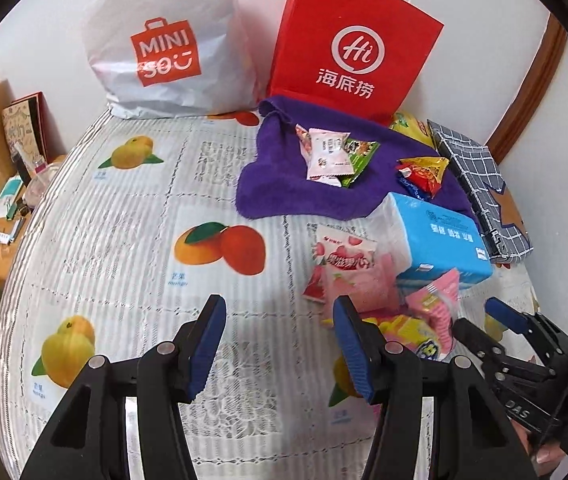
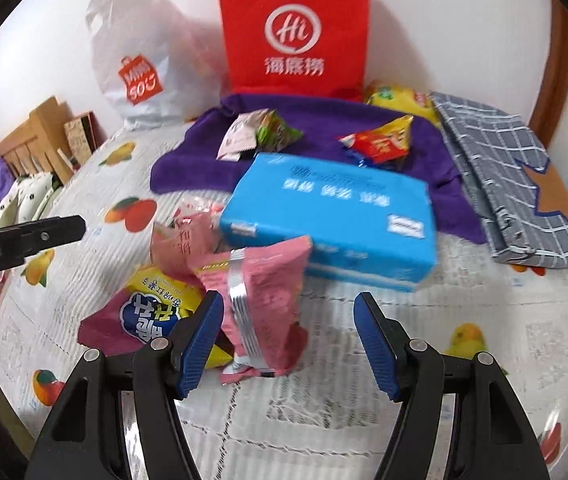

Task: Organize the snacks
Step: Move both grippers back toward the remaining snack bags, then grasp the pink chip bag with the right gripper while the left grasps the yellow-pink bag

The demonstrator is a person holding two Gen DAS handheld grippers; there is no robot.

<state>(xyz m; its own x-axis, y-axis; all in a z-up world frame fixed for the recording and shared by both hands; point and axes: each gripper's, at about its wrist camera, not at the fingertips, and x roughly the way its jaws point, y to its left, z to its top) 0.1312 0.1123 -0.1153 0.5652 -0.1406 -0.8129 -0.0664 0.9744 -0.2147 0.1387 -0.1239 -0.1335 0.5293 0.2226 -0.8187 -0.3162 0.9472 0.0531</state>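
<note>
We hold both tools above the fruit-print tablecloth (image 1: 123, 240) with nothing gripped. The left gripper (image 1: 279, 344) stands with its jaws wide apart over bare cloth, just left of the near heap. The right gripper (image 2: 288, 336) is also spread, and the pink snack packet (image 2: 259, 312) stands between its pads, touching neither as far as we can tell. Beside it lie the yellow-and-purple packet (image 2: 151, 312) and another pink bag (image 2: 181, 244), all in front of the blue tissue pack (image 2: 332, 228). More snacks (image 2: 380, 144) already sit on the purple towel (image 2: 187, 160) — so we judge sorting is partly done. The next move, we think, calls for closing the right jaws on the pink packet's crimped edge, gently, since the bag is puffy and could slip.
</note>
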